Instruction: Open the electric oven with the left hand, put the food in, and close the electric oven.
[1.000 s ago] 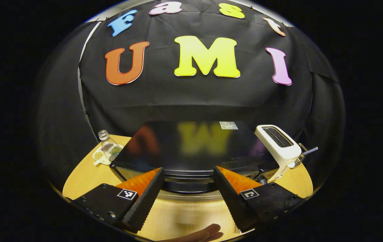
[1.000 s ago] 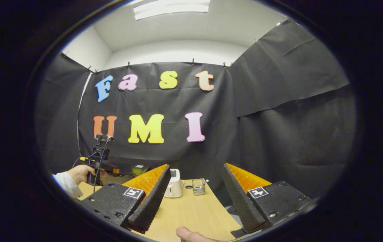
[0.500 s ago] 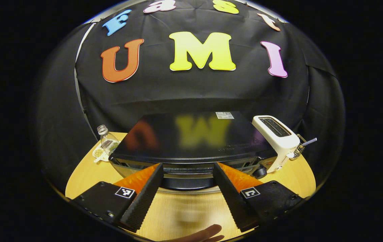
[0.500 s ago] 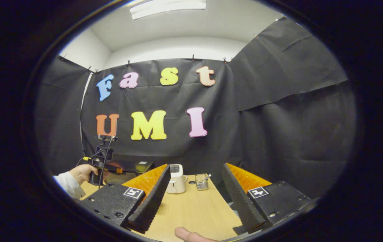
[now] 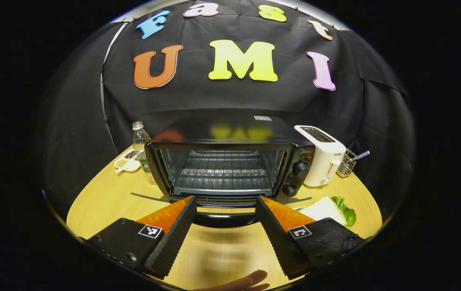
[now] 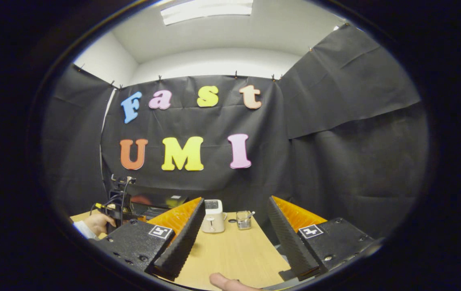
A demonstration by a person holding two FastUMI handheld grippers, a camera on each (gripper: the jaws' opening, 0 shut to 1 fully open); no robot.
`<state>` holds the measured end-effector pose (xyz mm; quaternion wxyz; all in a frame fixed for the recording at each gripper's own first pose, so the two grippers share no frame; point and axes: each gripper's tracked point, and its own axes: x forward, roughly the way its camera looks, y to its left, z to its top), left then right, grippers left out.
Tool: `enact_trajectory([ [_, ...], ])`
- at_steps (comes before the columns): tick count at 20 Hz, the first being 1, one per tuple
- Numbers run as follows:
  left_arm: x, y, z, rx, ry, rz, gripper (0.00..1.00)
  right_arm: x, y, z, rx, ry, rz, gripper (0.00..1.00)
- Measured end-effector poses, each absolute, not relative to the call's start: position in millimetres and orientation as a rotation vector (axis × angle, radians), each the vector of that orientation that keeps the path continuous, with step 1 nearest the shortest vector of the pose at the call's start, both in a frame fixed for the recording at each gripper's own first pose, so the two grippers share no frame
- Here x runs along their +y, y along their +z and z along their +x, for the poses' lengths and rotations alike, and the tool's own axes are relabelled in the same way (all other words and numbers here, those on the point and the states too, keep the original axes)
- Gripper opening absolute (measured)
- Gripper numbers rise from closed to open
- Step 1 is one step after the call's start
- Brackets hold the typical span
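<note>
The oven stands at twelve o'clock from the left gripper, its door down flat and the handle between the spread, empty fingers. The sandwich lies at three o'clock of it on the table. The right gripper hangs open over bare wood, the toaster ahead.

The oven door has swung down flat — rack now exposed (left tool lowered with it).
</note>
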<state>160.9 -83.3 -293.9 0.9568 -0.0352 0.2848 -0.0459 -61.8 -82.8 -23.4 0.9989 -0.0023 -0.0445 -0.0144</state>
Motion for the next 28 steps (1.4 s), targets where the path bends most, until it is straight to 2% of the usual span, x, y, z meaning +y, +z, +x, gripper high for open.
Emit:
enact_trajectory([
  [3, -85, -318, 136, 0.609, -0.094, -0.077, 0.97, -81, -24, -67, -0.09, -0.025, 0.001, 0.98],
  [4, -86, -322, 132, 0.61, -0.097, -0.067, 0.97, -79, -25, -68, -0.086, -0.022, 0.006, 0.9],
  [9, -89, -343, 121, 0.6, -0.099, -0.055, 0.95, -70, -30, -67, -0.08, -0.015, -0.012, 0.9],
  [10, -91, -350, 118, 0.609, -0.103, -0.052, 1.0, -70, -32, -64, -0.072, -0.019, -0.009, 0.9],
  [11, -92, -355, 115, 0.613, -0.103, -0.043, 0.94, -69, -34, -62, -0.061, -0.02, -0.001, 0.9],
  [14, -96, -383, 109, 0.665, -0.091, -0.092, 0.93, -66, -36, -55, -0.042, -0.026, 0.007, 0.9],
  [15, -98, -389, 107, 0.676, -0.085, -0.103, 0.93, -64, -38, -52, -0.037, -0.028, 0.009, 0.98],
  [16, -98, -391, 105, 0.674, -0.082, -0.109, 0.93, -65, -41, -50, -0.03, -0.03, 0.011, 0.98],
  [21, -98, -368, 107, 0.586, -0.096, -0.113, 0.95, -57, -59, -29, 0.022, -0.014, 0.006, 0.98],
  [28, -97, -261, 90, 0.355, -0.117, -0.101, 0.94, -51, -80, 35, 0.116, 0.004, -0.032, 0.98],
])
